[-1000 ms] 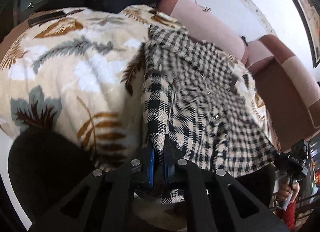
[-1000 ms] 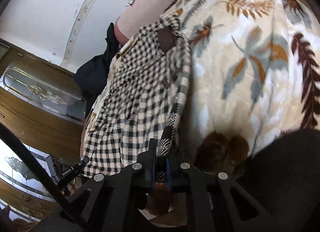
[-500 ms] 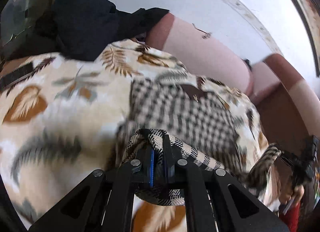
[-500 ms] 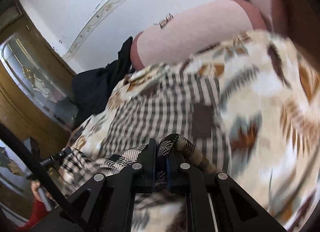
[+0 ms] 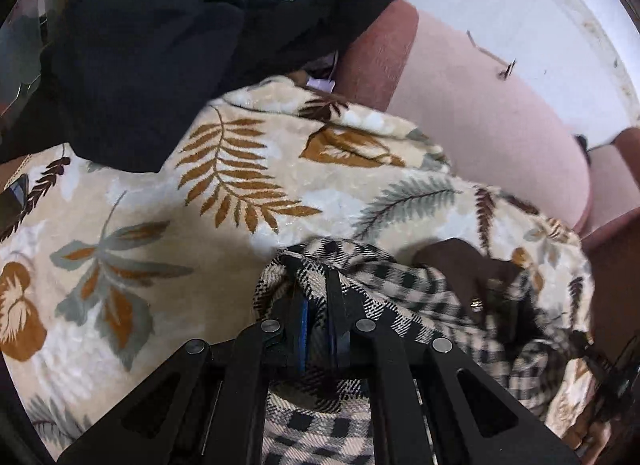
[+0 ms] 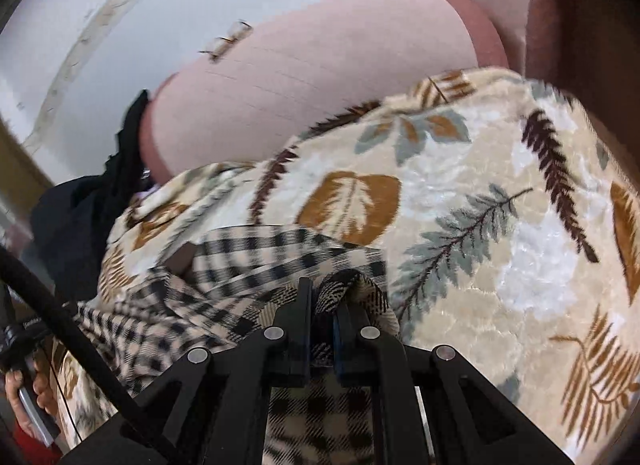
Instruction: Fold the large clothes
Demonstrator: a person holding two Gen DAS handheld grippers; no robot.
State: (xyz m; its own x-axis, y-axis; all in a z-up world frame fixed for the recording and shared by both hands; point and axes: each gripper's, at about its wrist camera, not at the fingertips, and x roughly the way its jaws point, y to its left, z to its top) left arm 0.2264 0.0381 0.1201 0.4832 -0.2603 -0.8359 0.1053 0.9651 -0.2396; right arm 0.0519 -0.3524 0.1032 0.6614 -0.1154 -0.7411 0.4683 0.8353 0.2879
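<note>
Gripping checked shirt | left gripper clamped on hem | right gripper clamped too | over leaf-print blanket

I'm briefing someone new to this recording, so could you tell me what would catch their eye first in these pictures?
First, the black-and-cream checked shirt, bunched at the bottom of both views and pinched in the left hand-held gripper and right hand-held gripper. Beneath it spreads the cream plush blanket with brown and grey leaf prints, covering a pink sofa. A heap of black cloth sits at the upper left of the left wrist view.
</note>
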